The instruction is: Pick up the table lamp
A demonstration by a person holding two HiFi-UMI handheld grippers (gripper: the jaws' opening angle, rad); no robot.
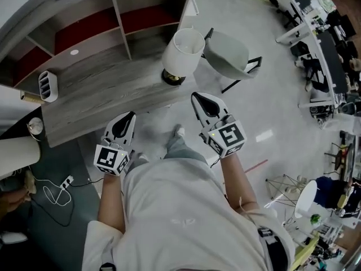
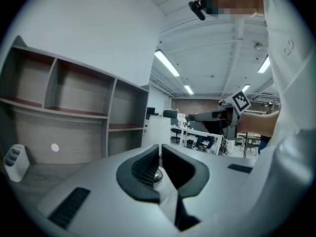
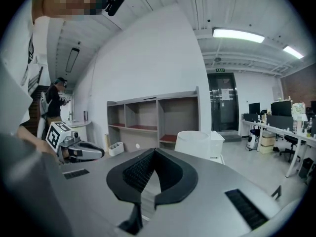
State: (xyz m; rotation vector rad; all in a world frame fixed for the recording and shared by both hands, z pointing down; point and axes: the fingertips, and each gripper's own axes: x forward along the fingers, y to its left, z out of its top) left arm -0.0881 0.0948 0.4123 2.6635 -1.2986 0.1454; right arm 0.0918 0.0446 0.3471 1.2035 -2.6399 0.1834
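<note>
The white-shaded table lamp with a dark round base stood upright on the grey wood-grain table, near its right end and close to the front edge. Just past that end sat a grey-green shell chair. A white slotted holder stood at the table's left end, and a grey open shelf unit with red-lined compartments ran behind the table.

The 2 grippers hung near the table's front edge, both apart from the lamp. The right gripper pointed toward the lamp with its jaws pressed together and nothing between them. The left gripper, further left, was likewise closed and empty.
</note>
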